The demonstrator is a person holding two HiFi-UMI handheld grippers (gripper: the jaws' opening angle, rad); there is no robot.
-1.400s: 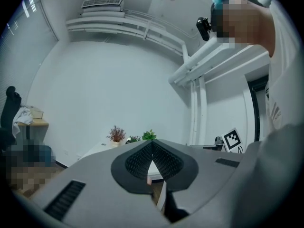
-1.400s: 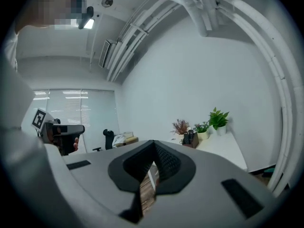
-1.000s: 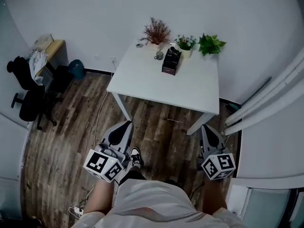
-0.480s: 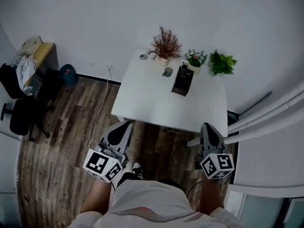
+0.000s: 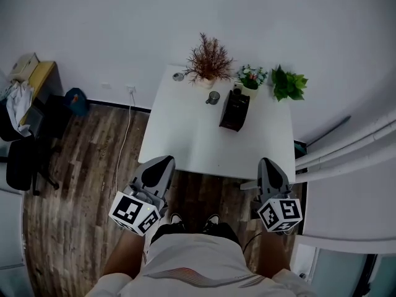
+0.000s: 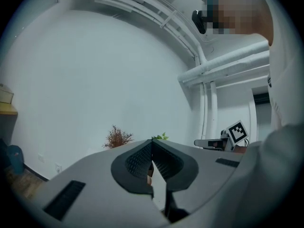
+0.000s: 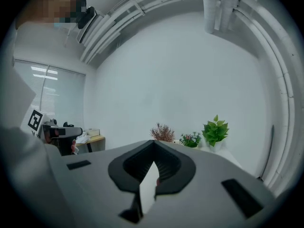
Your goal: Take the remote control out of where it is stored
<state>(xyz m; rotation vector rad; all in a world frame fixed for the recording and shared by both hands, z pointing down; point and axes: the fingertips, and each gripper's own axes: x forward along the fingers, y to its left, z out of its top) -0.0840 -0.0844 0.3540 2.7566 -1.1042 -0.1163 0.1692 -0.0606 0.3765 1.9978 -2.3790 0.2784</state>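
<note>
A white table [image 5: 185, 135] stands ahead of me against the wall. On its far half sits a dark upright holder [image 5: 234, 110] with dark items inside; the remote control cannot be told apart in it. My left gripper [image 5: 158, 164] hangs low by the table's near left corner, its jaws shut on nothing. Near the front right corner my right gripper [image 5: 271, 166] is shut and empty too. In the left gripper view the left gripper [image 6: 152, 141] has its tips meeting, and the right gripper [image 7: 154, 142] shows the same in the right gripper view. Both are well short of the holder.
Along the table's back edge stand a dried reddish plant [image 5: 208, 60], a small flowering pot [image 5: 250, 79] and a leafy green plant [image 5: 288, 84], with a mug [image 5: 213, 98] in front. An office chair [image 5: 18, 159] and a desk [image 5: 37, 79] are at left; white pipes [image 5: 346, 153] run at right.
The table has come closer and more centred in the head view as the person stepped toward it. Both grippers have kept their low positions and stayed shut.
</note>
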